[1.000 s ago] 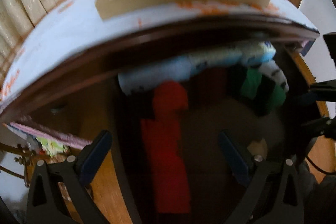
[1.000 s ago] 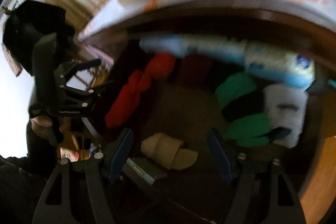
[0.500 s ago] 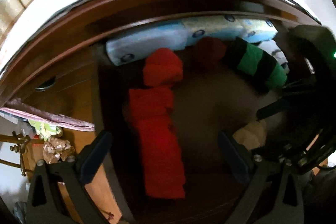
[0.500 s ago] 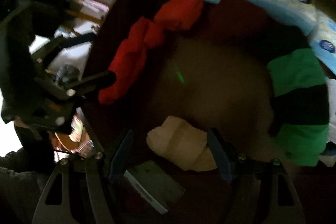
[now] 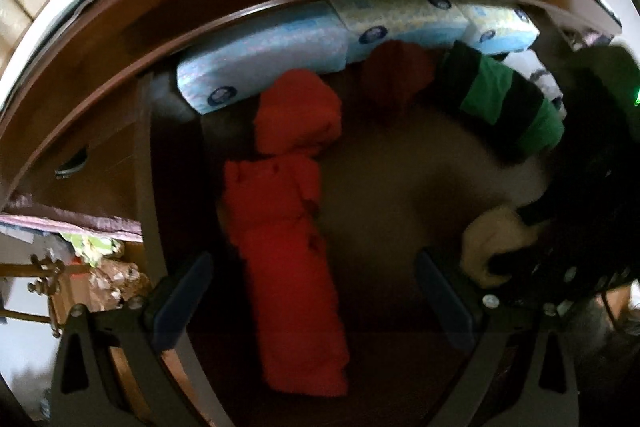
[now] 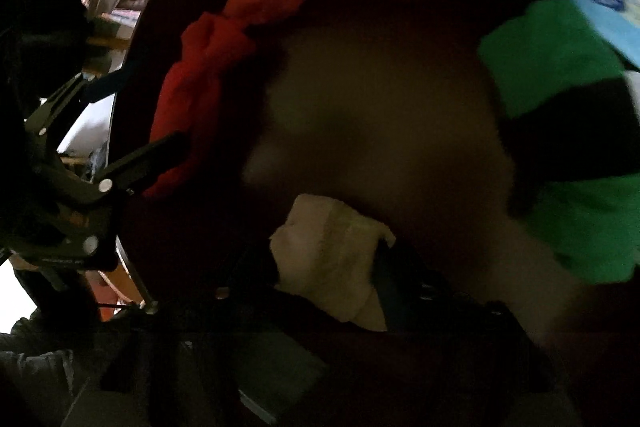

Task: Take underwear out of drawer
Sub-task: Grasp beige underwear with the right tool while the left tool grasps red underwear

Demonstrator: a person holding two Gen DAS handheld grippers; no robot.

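Note:
The open drawer (image 5: 256, 7) holds rolled underwear. A long red roll (image 5: 288, 259) lies between the open fingers of my left gripper (image 5: 316, 295), which hovers over it. A cream roll (image 6: 332, 259) lies at the drawer's front. My right gripper (image 6: 324, 275) has closed in around the cream roll; one blue pad (image 6: 386, 287) presses its right side, the other finger is hidden in the dark. The cream roll also shows in the left wrist view (image 5: 496, 243) with the right gripper's black body (image 5: 592, 187) over it. A green-and-black striped roll (image 5: 508, 103) lies at the right.
Light blue tissue packs (image 5: 280, 59) line the drawer's back wall. A dark red roll (image 5: 396, 75) and a second bright red roll (image 5: 296, 115) lie near them. A white patterned roll (image 5: 536, 75) sits at the far right. Clutter (image 5: 92, 259) sits left of the drawer.
Both grippers have dropped lower into the drawer. My right gripper has moved onto the cream roll and its fingers have narrowed around it. The left gripper stays open over the red roll.

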